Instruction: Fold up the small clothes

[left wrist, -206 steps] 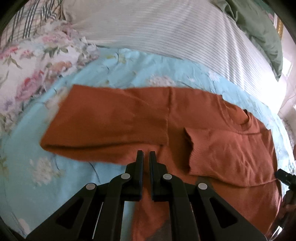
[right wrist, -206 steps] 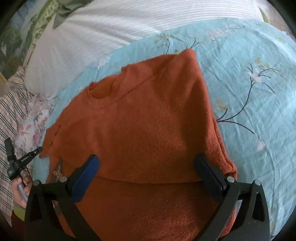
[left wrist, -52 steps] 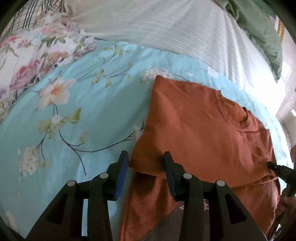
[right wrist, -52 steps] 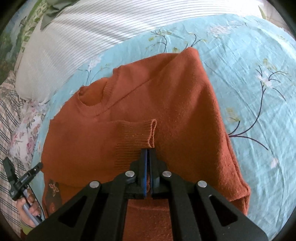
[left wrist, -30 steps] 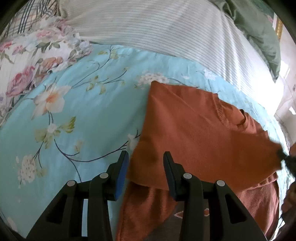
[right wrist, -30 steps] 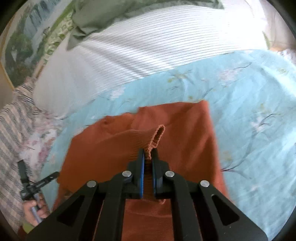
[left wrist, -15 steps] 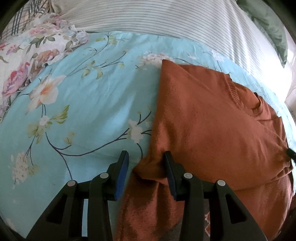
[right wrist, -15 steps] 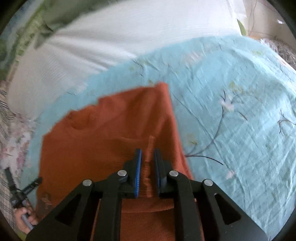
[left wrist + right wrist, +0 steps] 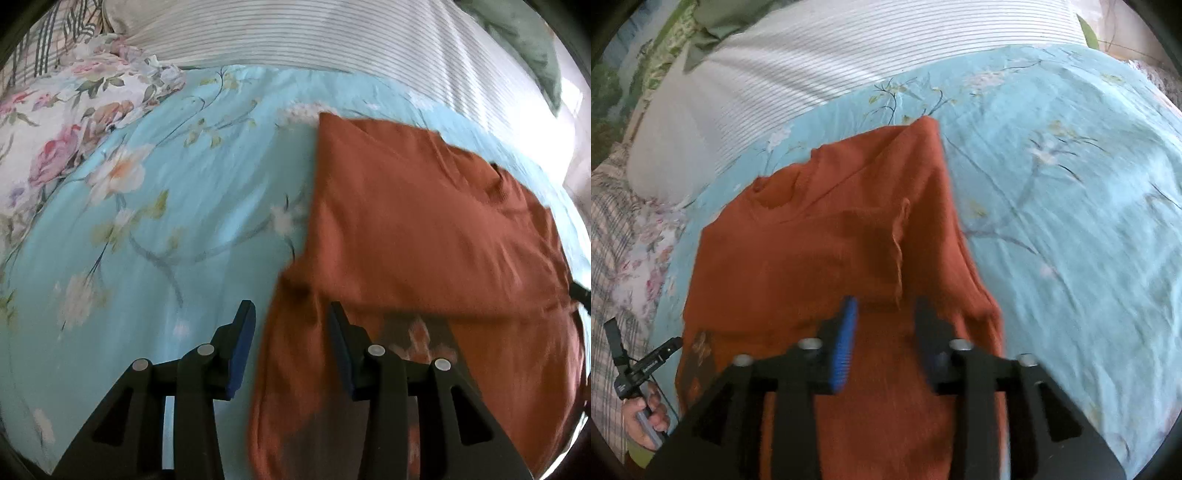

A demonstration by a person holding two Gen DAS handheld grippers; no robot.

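Note:
A rust-orange sweater (image 9: 424, 229) lies on the light blue floral sheet (image 9: 147, 229), both sleeves folded in over its body. My left gripper (image 9: 290, 325) hovers open over the sweater's lower left edge; cloth lies under the gap and the pads do not press it. In the right wrist view the sweater (image 9: 820, 251) fills the middle. The folded sleeve's cuff (image 9: 899, 243) rests on it, just ahead of my right gripper (image 9: 886, 310). Its jaws are opening with nothing between the pads.
A white striped pillow (image 9: 332, 40) and a green cushion (image 9: 528, 48) lie behind the sweater, with floral bedding (image 9: 55, 122) at the left. A hand on a black handle (image 9: 639, 373) shows at the lower left of the right wrist view.
My right gripper, shut on the sleeve cuff a second ago, has come down and opened; the cuff now lies on the sweater. My left gripper drew back from the folded corner.

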